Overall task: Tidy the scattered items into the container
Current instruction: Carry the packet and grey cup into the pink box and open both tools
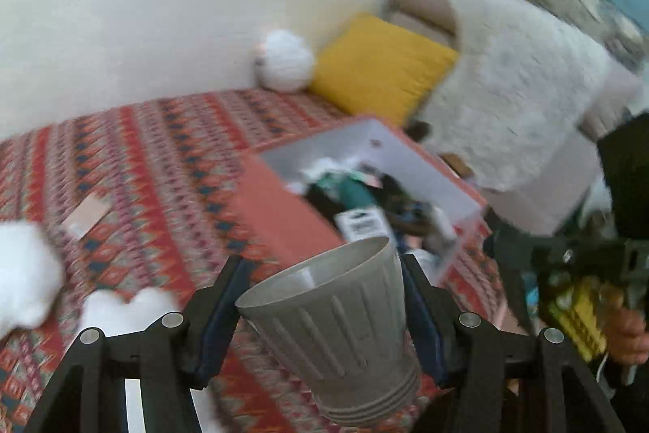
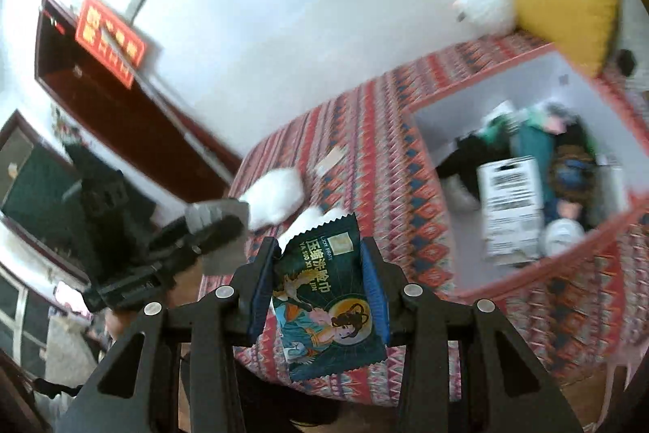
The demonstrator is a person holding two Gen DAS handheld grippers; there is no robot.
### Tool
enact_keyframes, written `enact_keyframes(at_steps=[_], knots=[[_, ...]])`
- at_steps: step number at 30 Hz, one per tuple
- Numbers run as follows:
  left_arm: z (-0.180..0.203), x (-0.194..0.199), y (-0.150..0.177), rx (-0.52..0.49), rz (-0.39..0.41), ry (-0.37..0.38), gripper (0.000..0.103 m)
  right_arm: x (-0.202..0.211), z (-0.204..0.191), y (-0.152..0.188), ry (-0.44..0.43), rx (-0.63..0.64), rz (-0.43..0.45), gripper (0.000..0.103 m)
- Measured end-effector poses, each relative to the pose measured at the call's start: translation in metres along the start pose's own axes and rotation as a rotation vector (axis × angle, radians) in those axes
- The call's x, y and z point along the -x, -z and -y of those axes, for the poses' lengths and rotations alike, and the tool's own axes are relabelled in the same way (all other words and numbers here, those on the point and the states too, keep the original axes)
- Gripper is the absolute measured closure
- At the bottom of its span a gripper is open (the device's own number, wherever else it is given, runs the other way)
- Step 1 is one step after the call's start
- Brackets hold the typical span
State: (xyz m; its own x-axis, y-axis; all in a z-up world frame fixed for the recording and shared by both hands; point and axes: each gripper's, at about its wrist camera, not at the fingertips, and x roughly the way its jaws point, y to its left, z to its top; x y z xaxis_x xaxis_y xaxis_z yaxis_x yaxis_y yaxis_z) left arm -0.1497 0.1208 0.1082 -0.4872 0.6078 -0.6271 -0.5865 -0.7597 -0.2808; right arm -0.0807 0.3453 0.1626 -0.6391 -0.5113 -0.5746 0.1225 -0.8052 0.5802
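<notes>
My left gripper (image 1: pixel 320 270) is shut on a grey ribbed plastic cup (image 1: pixel 336 331), held above the patterned bed cover, just short of the container. The salmon-pink box (image 1: pixel 280 214) with a white inside lies beyond it, holding several items. In the right wrist view, my right gripper (image 2: pixel 320 262) is shut on a dark green printed packet (image 2: pixel 328 307), to the left of the same box (image 2: pixel 523 287). White fluffy items (image 2: pixel 276 195) and a small tan card (image 2: pixel 330 159) lie loose on the cover. The left gripper with its cup (image 2: pixel 215 216) shows at the left.
A yellow cushion (image 1: pixel 381 67) and a white fluffy ball (image 1: pixel 284 59) rest against the wall behind the box. A white shaggy throw (image 1: pixel 515 80) covers the right side. A dark wooden door (image 2: pixel 121 108) stands at the far left. The bed's edge (image 2: pixel 324 388) runs below my right gripper.
</notes>
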Motion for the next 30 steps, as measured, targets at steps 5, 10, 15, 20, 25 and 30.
enact_keyframes(at_steps=[5, 10, 15, 20, 25, 30], knots=[[0.056, -0.031, -0.038, -0.085, -0.003, 0.034, 0.040, 0.095, 0.030, -0.018, 0.068, -0.032, 0.189, 0.060], [0.088, -0.072, -0.086, -0.154, 0.009, 0.026, 0.040, 0.122, 0.085, -0.062, 0.152, -0.084, 0.301, 0.060], [0.106, -0.130, -0.119, -0.190, -0.018, -0.011, 0.040, 0.082, 0.146, -0.100, 0.197, -0.153, 0.301, 0.060], [0.102, -0.191, -0.129, -0.210, -0.034, -0.097, 0.040, 0.040, 0.206, -0.115, 0.224, -0.200, 0.253, 0.060], [0.085, -0.241, -0.124, -0.181, -0.061, -0.196, 0.031, -0.004, 0.252, -0.121, 0.225, -0.248, 0.191, 0.057], [0.079, -0.255, -0.112, -0.185, -0.046, -0.239, 0.009, -0.033, 0.271, -0.114, 0.319, -0.266, 0.161, 0.013]])
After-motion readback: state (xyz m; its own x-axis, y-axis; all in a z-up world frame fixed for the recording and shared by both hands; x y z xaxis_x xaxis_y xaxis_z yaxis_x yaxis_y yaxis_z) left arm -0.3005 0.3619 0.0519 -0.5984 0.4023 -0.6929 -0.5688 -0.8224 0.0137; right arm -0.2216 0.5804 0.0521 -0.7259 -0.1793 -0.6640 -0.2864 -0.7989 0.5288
